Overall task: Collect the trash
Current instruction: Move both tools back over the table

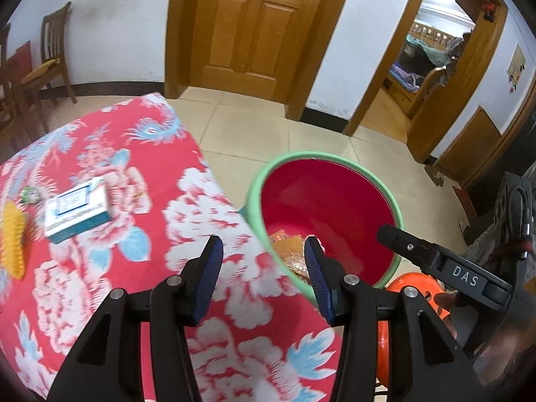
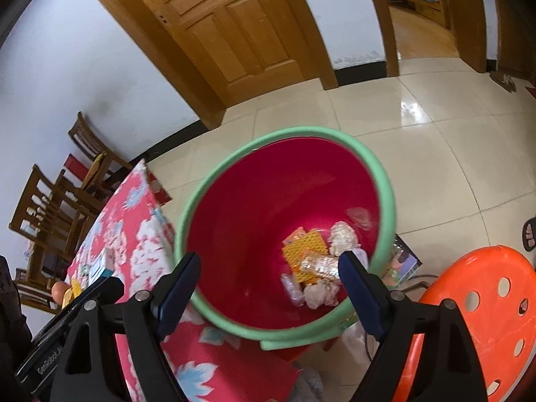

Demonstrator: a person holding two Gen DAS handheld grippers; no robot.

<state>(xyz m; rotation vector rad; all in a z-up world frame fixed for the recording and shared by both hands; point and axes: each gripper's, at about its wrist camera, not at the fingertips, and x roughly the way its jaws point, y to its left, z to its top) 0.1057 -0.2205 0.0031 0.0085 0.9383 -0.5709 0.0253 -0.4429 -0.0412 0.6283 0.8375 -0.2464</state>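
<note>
Two grippers, both empty. Left gripper (image 1: 263, 258) hangs over the edge of the table, its jaws parted with nothing between the blue pads; behind them show only the floral tablecloth (image 1: 110, 221) and the near rim of the bin. Right gripper (image 2: 268, 281) is spread wide above the mouth of the bin, also holding nothing.

Red waste bin with green rim (image 2: 390, 201) stands on the tiled floor (image 2: 435, 154), tight against the table's corner. Judged placement: close enough that each piece lifted from the cloth travels only a short way before the drop. Orange perforated stool (image 2: 485, 305) sits just beside the bin on its other side.

Trash already inside, at the bottom: a yellow-orange wrapper (image 2: 303, 248), a foil-like packet (image 2: 320, 266) lying across it, crumpled white paper wads (image 2: 341, 238) and some clear film. These lie loosely piled, touching one another.

Remaining on the table: a small blue-and-white carton (image 1: 77, 211) lying flat, well apart from the left gripper, and a yellow knobbly object (image 1: 13, 241) at the far left, near the carton; what it is cannot be told. A small greenish scrap (image 1: 28, 194) lies just beyond them.

Judgement: collection is partway done; the carton looks the likely next pick, needing a wider jaw to span it.
</note>
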